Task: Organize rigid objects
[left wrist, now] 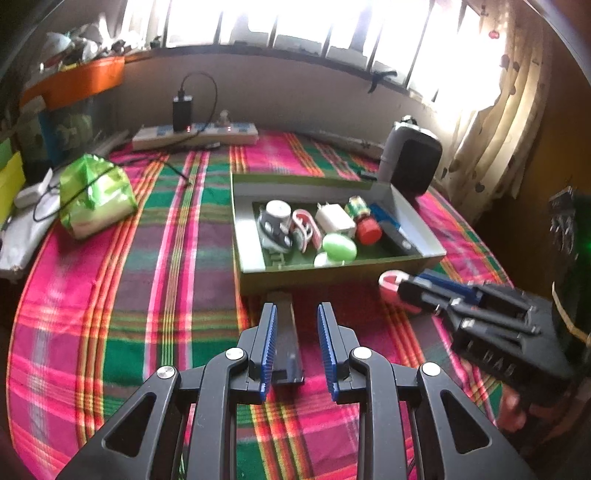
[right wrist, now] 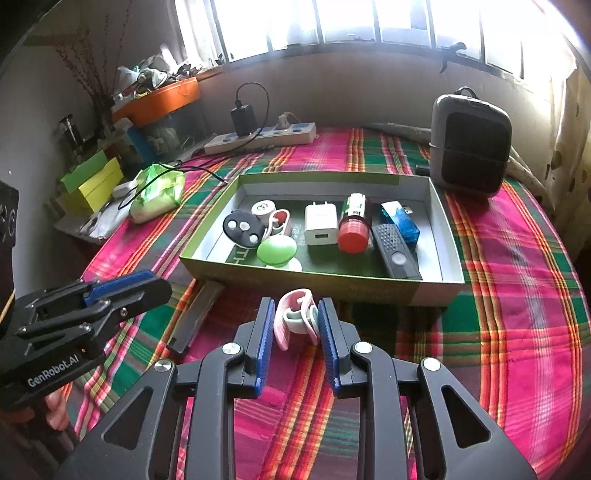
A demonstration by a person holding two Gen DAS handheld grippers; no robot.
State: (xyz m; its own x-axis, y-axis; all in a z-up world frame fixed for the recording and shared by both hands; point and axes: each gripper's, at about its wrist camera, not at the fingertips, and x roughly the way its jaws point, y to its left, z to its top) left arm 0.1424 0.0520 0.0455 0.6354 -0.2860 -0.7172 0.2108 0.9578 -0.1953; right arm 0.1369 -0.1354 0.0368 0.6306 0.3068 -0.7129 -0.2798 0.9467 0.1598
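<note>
Clamped between the blue pads of the right gripper [right wrist: 295,325] is a pink-and-white plastic clip [right wrist: 297,317], held just short of the near wall of the open green-and-grey box [right wrist: 439,291]; the jaws are drawn in almost fully onto its sides. It is judged to be light, stiff and somewhat smooth, with a curved spring-like form that could twist or slip if squeezed off-centre, so a hold across its two flat flanks, as shown, seems soundest. Below the left gripper [left wrist: 295,339] a flat dark bar [left wrist: 286,332] lies on the cloth; the jaws are set narrowly apart, and whether the pads press on it cannot be told. Inside the box a white charger [right wrist: 320,224], a red-capped bottle [right wrist: 354,225], a blue USB device [right wrist: 400,221], a black remote [right wrist: 397,251], a black key fob [right wrist: 242,226] and a green round lid [right wrist: 277,251] are already gathered. Everything rests on a pink, green and orange plaid cloth [right wrist: 517,295], soft and likely to rumple under a dragged object. Beyond are seen a grey-and-black speaker [right wrist: 471,147], a white power strip [right wrist: 258,138], a green foil packet [right wrist: 159,194] and a bright barred window [right wrist: 332,22].
</note>
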